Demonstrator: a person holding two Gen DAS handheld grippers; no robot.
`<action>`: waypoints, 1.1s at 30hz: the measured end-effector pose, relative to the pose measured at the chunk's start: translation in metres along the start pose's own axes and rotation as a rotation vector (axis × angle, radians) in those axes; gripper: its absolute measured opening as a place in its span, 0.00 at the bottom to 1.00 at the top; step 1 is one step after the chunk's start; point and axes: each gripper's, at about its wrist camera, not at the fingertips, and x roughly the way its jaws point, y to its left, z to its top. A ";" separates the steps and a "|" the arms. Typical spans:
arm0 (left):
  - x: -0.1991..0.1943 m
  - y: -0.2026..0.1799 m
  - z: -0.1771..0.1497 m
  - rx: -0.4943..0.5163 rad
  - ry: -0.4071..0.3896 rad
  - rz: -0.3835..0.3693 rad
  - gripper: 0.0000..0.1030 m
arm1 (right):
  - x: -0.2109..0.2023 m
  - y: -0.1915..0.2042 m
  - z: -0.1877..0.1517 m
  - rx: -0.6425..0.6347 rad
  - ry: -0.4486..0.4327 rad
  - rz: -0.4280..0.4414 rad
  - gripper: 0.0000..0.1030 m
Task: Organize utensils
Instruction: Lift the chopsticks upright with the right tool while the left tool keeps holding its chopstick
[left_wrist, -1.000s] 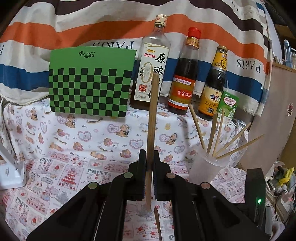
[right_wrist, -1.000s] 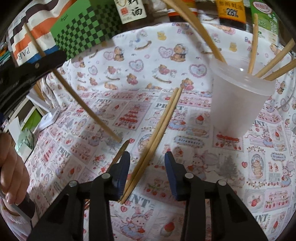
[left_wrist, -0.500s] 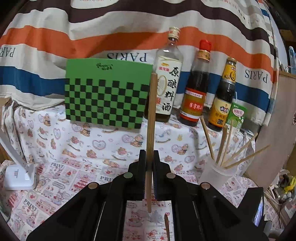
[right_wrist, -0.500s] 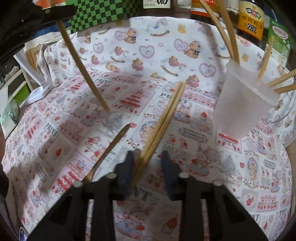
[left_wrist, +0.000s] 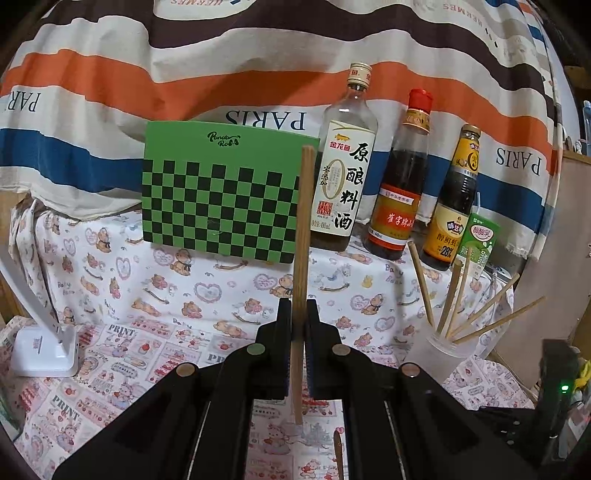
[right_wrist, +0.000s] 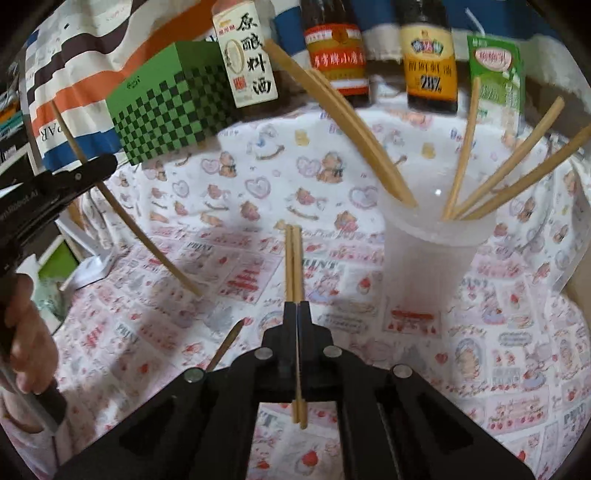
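Clamped in the left tongs: a single chopstick. Stands close to upright in the left wrist view, long axis running top to bottom, blunt end up in front of the green checkered box, thin end down past the tongs and above the bench.

Clamped in the right tongs: a pair of chopsticks, side by side and touching. Points straight ahead and away along the tongs, far ends just left of the frosted cup, near ends poking out behind the pads. Jaws just eased apart a little, yet pressed on the pair, which sits between them.

Seen only from the right wrist:
- the single chopstick on a slant, upper end far left, lower tip near the middle of the bench, apart from the cloth as far as can be told
- a hand at the left edge, wrapped round the left tongs' handle
- a darker chopstick flat on the bench, just left of the right tongs, pointing far right

Seen only from the left wrist: the full row of three sauce bottles at the far side with caps in view, and a white stand at the near left.

In both views: more chopsticks in the cup, fanned outward, tips down.

Left tongs aimed a little below level toward the box; right tongs tipped more steeply down at the bench.
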 end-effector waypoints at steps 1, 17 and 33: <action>0.000 0.000 0.000 0.003 -0.002 0.002 0.05 | 0.005 0.001 -0.003 0.013 0.017 -0.004 0.38; 0.000 -0.004 -0.001 0.022 -0.004 0.018 0.05 | 0.036 0.010 -0.020 -0.035 0.151 -0.023 0.20; 0.006 -0.001 -0.003 0.028 0.010 0.035 0.05 | 0.037 0.019 -0.020 -0.140 0.144 -0.096 0.01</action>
